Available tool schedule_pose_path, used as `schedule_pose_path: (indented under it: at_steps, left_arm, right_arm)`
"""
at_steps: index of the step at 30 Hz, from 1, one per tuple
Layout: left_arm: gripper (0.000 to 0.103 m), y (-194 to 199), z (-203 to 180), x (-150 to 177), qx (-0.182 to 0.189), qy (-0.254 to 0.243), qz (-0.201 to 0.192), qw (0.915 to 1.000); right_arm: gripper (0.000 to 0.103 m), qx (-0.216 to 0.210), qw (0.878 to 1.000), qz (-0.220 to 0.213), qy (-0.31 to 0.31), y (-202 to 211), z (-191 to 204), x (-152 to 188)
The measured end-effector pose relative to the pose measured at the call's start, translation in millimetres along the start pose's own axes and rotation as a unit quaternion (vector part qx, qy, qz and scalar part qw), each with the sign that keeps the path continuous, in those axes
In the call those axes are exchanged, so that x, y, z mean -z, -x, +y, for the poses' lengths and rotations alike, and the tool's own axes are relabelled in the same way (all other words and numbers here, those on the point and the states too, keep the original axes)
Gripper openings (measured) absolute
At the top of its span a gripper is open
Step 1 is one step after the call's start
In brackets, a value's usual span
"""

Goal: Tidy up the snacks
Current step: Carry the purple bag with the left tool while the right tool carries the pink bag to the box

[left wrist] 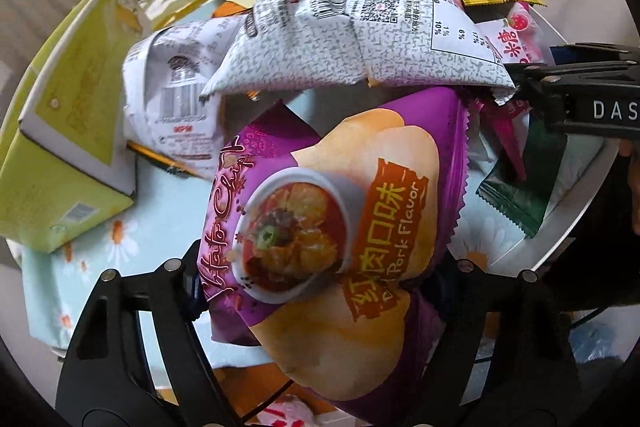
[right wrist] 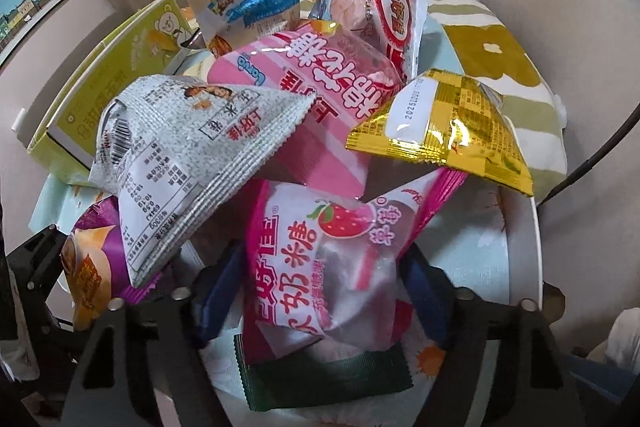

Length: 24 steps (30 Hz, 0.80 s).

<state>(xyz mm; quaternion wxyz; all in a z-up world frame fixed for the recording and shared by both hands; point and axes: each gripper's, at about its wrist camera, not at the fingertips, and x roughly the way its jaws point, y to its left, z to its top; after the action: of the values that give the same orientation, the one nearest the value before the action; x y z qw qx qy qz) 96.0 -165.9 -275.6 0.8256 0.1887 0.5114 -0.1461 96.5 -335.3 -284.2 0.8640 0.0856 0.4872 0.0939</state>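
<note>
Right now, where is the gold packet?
In the right wrist view, the gold packet sits right of centre, atop the pile, beside the pink bag and above the strawberry bag.

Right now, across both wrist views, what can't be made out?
- Left wrist: the purple chip bag covers the left tongs' tips, so the grip is unconfirmed.
- Right wrist: the strawberry candy bag covers the right tongs' tips likewise.
- Both: the green packet lies mostly under other bags; no label is legible.
- Left wrist: the yellow-green box print is blurred.

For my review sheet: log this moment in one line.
left gripper: shut on purple chip bag | right gripper: shut on strawberry candy bag | pile on table
</note>
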Motion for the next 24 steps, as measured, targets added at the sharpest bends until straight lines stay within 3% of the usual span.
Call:
schedule_pose_path:
  at_steps: [3,6,17,24]
  left_arm:
    - [0.077,11,4,7,-0.003,0.010,-0.002,0.9999]
    - [0.077,18,9,9,-0.007,0.018,-0.004,0.9998]
    - [0.077,60,27,17,-0.023,0.065,-0.017,0.9975]
    - [0.077,109,43,9,-0.048,0.105,-0.055,0.9919]
  right_arm:
    - [0.053,0.000,1.000,-0.005,-0.001,6,-1,1]
    - [0.048,0.007,1.000,-0.007,-0.003,13,-3,1]
    - [0.047,0.006,1.000,-0.022,-0.005,51,8,6]
    - [0.047,-0.012,0.999,-0.041,0.023,88,27,-12]
